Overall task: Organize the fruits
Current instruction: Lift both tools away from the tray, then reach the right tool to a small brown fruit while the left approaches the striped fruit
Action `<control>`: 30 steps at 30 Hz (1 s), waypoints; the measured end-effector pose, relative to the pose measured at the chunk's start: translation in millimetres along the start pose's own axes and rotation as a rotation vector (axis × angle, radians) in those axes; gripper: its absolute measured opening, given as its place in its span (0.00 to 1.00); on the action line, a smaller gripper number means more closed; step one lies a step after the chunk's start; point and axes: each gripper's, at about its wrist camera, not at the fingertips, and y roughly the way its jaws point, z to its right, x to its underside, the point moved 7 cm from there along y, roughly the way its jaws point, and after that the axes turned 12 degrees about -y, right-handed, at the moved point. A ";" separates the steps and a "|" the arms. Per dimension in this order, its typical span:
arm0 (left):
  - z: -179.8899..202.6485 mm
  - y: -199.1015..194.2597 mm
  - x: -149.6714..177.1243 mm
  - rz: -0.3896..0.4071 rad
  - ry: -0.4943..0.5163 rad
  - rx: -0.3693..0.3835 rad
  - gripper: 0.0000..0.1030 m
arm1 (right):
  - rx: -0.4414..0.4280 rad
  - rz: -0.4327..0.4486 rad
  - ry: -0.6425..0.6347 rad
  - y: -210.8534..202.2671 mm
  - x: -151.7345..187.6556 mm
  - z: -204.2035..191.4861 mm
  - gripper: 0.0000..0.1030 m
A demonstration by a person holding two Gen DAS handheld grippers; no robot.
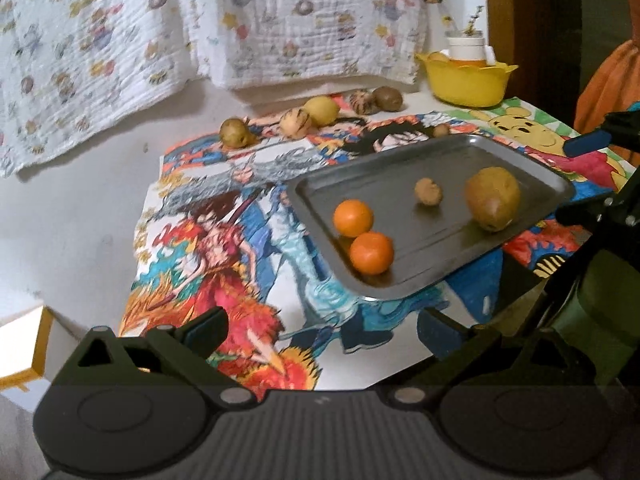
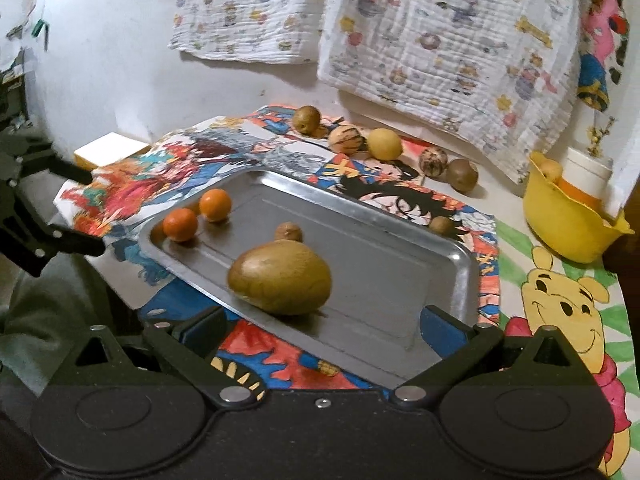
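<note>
Rectangular grey metal tray lies flat on a bright cartoon-printed cloth covering the table. On the tray: two small round orange fruits touching each other at one end, a small round brown fruit near the middle, and a large egg-shaped brown-green fruit at the end nearest the right gripper. Right gripper: jaws spread wide, nothing between them, blue-padded fingertips over the tray's near edge, the large fruit just ahead and not touched. Left gripper: jaws likewise spread wide and empty, held over the cloth short of the tray's corner. Off the tray, along the far edge of the cloth near the wall: a row of loose fruits, namely a brownish round one, a striped pale one, a yellow one, a second striped one and a dark brown one; one more small brown fruit sits just beside the tray's far rim. Yellow plastic bowl stands well apart at the table's right end, holding a white-lidded container and a small pale fruit. Printed white quilted cloths hang on the wall behind
</note>
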 end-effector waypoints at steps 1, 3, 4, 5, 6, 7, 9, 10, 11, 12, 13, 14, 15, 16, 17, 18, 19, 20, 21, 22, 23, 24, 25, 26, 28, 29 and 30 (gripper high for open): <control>-3.1 0.7 0.1 -0.007 -0.007 -0.002 1.00 | -0.003 0.002 0.017 1.1 -0.5 3.2 0.99; -9.2 2.6 0.7 -0.020 -0.018 -0.011 1.00 | -0.014 0.011 0.051 3.3 -2.1 8.6 0.99; -11.6 3.9 0.4 -0.026 -0.021 -0.015 1.00 | -0.016 0.016 0.063 4.2 -3.0 10.5 0.99; -13.8 5.3 0.2 -0.031 -0.023 -0.020 1.00 | -0.017 0.022 0.074 5.2 -4.1 12.2 0.99; -16.1 6.9 -0.2 -0.038 -0.025 -0.026 1.00 | -0.017 0.027 0.083 6.8 -5.0 14.2 0.99; -17.7 8.5 -0.6 -0.043 -0.029 -0.032 1.00 | -0.015 0.031 0.090 8.5 -5.5 16.7 0.99; -21.4 12.4 -1.6 -0.056 -0.043 -0.041 1.00 | -0.012 0.041 0.109 13.0 -6.8 22.4 0.99; -22.6 14.4 -2.5 -0.063 -0.051 -0.042 1.00 | -0.009 0.050 0.121 14.4 -7.5 25.4 0.99; -23.5 15.9 -3.1 -0.068 -0.057 -0.043 1.00 | -0.004 0.066 0.136 15.4 -8.4 28.8 0.99; -24.8 17.4 -4.2 -0.073 -0.064 -0.044 1.00 | 0.000 0.082 0.150 15.8 -9.3 32.4 0.99; -26.0 18.9 -5.5 -0.075 -0.069 -0.045 1.00 | 0.006 0.097 0.166 16.6 -10.8 36.5 0.99; -27.4 20.3 -7.0 -0.077 -0.075 -0.052 1.00 | 0.016 0.112 0.187 18.0 -12.0 41.6 0.99; -28.6 21.8 -8.7 -0.078 -0.081 -0.062 1.00 | 0.027 0.123 0.208 20.0 -13.1 47.2 0.99; -29.5 23.5 -11.1 -0.077 -0.086 -0.070 1.00 | 0.035 0.131 0.227 22.6 -14.0 52.6 0.99; -30.5 25.3 -13.6 -0.075 -0.090 -0.075 1.00 | 0.042 0.136 0.249 26.0 -14.9 58.7 0.99; -31.0 26.9 -16.7 -0.074 -0.096 -0.080 1.00 | 0.047 0.139 0.271 29.9 -15.8 64.9 0.99; -31.0 28.7 -20.1 -0.071 -0.102 -0.083 1.00 | 0.049 0.139 0.289 33.7 -16.3 69.8 0.99; -31.2 30.7 -24.1 -0.067 -0.107 -0.084 1.00 | 0.047 0.137 0.305 38.0 -17.0 74.1 0.99; -31.0 32.3 -28.1 -0.063 -0.111 -0.083 1.00 | 0.045 0.135 0.318 42.5 -17.4 78.1 0.99; -30.8 34.0 -32.3 -0.059 -0.112 -0.081 1.00 | 0.047 0.134 0.329 46.6 -17.5 81.7 0.99; -29.8 36.2 -37.7 -0.053 -0.108 -0.077 1.00 | 0.051 0.133 0.340 51.1 -17.7 85.4 0.99; -28.2 38.8 -44.1 -0.045 -0.101 -0.074 1.00 | 0.050 0.131 0.348 55.6 -18.0 88.7 0.99; -26.6 41.8 -51.0 -0.034 -0.092 -0.072 1.00 | 0.049 0.130 0.354 59.3 -18.4 90.5 0.99; -25.6 45.2 -56.9 -0.027 -0.086 -0.071 1.00 | 0.048 0.129 0.362 63.9 -19.1 94.0 0.99; -21.3 53.2 -70.8 -0.010 -0.076 -0.063 1.00 | 0.045 0.120 0.367 72.1 -20.8 98.7 0.99; -18.6 58.5 -79.3 0.000 -0.075 -0.056 1.00 | 0.043 0.114 0.368 76.1 -21.7 100.8 0.98; -15.8 62.8 -86.0 0.007 -0.074 -0.046 1.00 | 0.046 0.105 0.370 80.3 -22.9 103.6 0.97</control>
